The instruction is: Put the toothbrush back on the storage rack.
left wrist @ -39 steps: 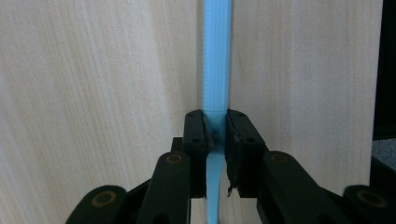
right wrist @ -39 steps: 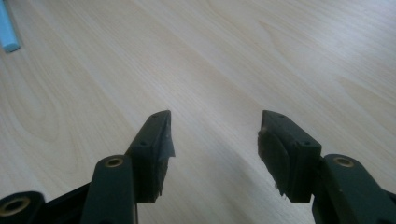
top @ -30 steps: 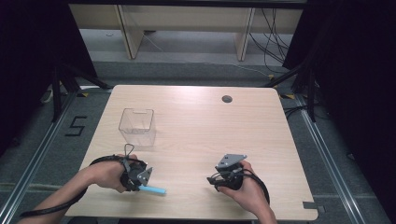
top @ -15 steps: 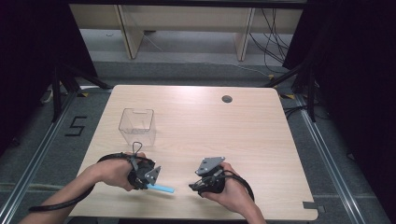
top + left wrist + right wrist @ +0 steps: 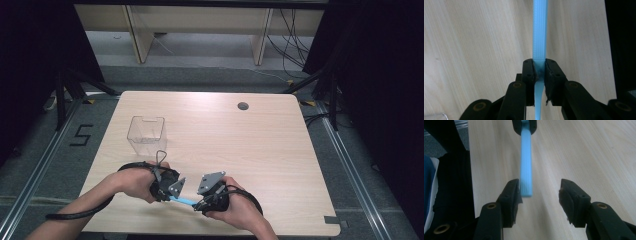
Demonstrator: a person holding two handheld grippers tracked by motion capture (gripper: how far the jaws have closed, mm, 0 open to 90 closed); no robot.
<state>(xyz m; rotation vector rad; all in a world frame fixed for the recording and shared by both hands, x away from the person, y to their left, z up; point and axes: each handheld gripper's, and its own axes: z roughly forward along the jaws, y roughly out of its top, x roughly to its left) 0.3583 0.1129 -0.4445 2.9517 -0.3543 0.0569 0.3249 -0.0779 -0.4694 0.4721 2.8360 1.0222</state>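
Left gripper (image 5: 539, 72) clamps the blue strip (image 5: 540, 37); right gripper (image 5: 539, 188), fingers closing but still apart, brackets its free end at 6 o'clock on the table (image 5: 260, 145).

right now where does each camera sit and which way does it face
high view: above the person's side, looking forward and down on the table; both forearms, left gripper, right gripper.
left gripper view: rides that gripper, looking along its fingers shut on the blue strip.
right gripper view: looks between its open fingers at the strip's free end.
shared: the strip, the tabletop.
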